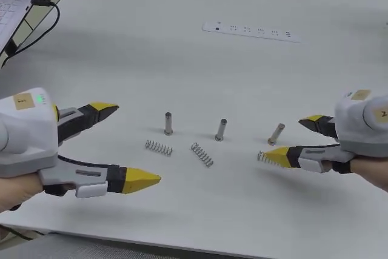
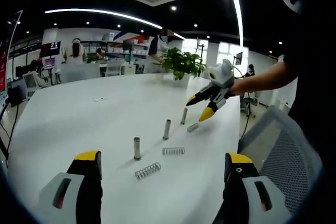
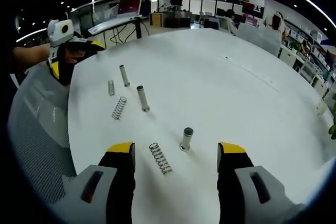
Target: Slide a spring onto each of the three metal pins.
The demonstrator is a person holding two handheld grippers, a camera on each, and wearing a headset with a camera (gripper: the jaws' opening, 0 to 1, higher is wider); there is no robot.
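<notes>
While the left pin (image 1: 168, 123), middle pin (image 1: 221, 130) and right pin (image 1: 276, 133) are standing bare on the table (image 1: 182, 59), the left spring (image 1: 159, 147), middle spring (image 1: 202, 154) and right spring (image 1: 260, 158) are lying loose just beside them; all three fittings are remaining. The left gripper (image 1: 136, 144) is hanging wide open, holding nothing. The right gripper (image 1: 285, 139) is also gaping wide and empty, its lower tip hovering at the right spring; contact cannot be confirmed.

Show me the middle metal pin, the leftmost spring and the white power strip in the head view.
middle metal pin (image 1: 222, 129): head view, middle of its shaft.
leftmost spring (image 1: 159, 147): head view, its middle coils.
white power strip (image 1: 251, 31): head view, centre of its top face.
</notes>
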